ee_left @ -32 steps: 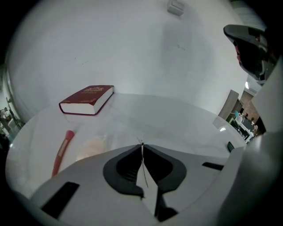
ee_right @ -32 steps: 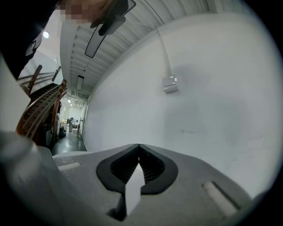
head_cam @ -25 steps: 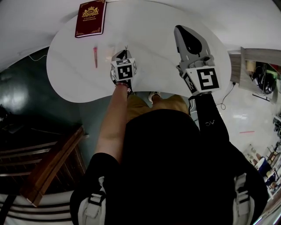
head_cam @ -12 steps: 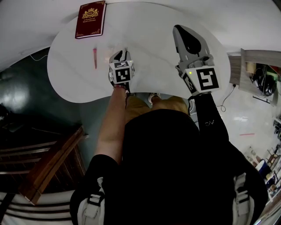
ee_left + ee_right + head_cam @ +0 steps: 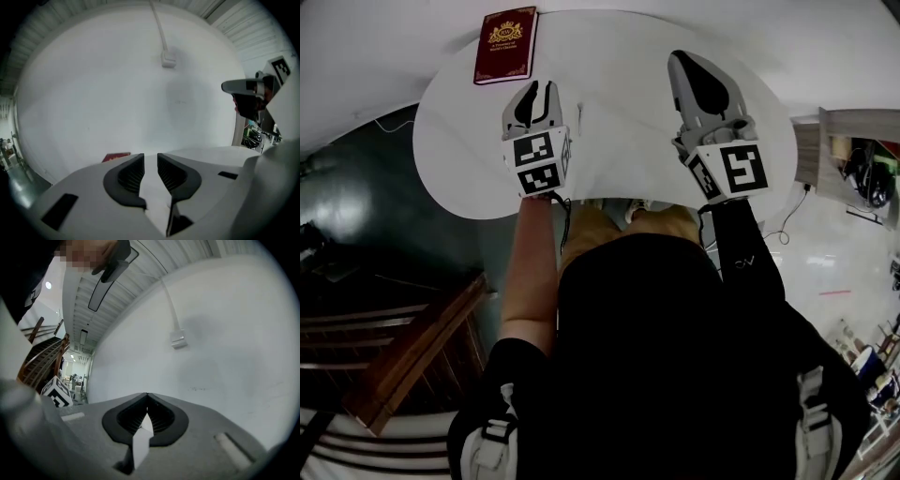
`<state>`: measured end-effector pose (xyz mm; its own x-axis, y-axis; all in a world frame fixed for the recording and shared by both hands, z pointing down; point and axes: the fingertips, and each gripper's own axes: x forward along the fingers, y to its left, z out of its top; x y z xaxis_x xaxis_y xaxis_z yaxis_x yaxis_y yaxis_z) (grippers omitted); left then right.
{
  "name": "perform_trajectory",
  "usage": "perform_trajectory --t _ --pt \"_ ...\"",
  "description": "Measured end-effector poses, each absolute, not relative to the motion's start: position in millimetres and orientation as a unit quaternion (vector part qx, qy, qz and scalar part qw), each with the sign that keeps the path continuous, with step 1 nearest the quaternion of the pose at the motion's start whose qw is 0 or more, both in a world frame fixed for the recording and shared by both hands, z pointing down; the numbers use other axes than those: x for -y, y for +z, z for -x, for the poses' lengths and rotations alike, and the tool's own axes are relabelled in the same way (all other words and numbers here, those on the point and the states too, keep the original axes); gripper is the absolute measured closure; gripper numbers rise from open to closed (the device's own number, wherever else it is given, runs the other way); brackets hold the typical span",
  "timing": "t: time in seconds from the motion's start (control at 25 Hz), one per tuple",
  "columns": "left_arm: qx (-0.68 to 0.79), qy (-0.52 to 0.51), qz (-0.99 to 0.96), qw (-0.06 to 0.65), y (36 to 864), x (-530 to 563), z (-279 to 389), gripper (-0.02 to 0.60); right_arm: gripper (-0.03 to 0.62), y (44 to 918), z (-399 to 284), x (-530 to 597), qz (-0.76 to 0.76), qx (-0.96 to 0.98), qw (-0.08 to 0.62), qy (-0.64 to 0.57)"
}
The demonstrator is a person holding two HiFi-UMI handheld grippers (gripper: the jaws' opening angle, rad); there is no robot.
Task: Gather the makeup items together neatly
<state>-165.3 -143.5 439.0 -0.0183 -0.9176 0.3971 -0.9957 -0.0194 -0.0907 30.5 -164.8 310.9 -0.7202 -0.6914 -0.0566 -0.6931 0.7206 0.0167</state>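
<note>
My left gripper [image 5: 534,90] hangs above the left part of the round white table [image 5: 619,131]. Its jaws have just been opening and stand apart with nothing between them [image 5: 150,158]. No makeup item shows in any view; the left gripper covers the patch of table beneath it. My right gripper [image 5: 689,64] hovers over the table's right side, pointing level at the wall. Its jaws are shut with their tips meeting [image 5: 147,397] and hold nothing. The left gripper view catches the right gripper [image 5: 243,87] at its right edge.
A dark red book [image 5: 506,45] lies at the table's far left edge, also seen past the left jaws [image 5: 116,156]. A white wall with a cable box [image 5: 168,59] stands behind the table. Wooden furniture [image 5: 412,347] sits on the dark floor at the left.
The left gripper rose off the table and its jaws opened. The pink stick and the pale item next to it are now hidden behind it. The right gripper stayed put.
</note>
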Motion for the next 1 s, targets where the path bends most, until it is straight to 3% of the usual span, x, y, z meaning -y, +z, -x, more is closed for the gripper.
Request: perform_trajectory --t 0.36,0.68,1.0 --pt "0.688 0.069 -0.719 -0.069 262 111 196 0.494 0.589 270 -6 142 0.419 -0.905 0.046 0.051" --pt "0.629 0.055 -0.772 -0.064 264 107 188 0.495 0.589 270 3 116 0.465 -0.882 0.048 0.061" --pt "0.524 0.039 -0.849 -0.055 264 139 112 0.504 0.589 266 -60 107 0.556 -0.827 0.03 0.076"
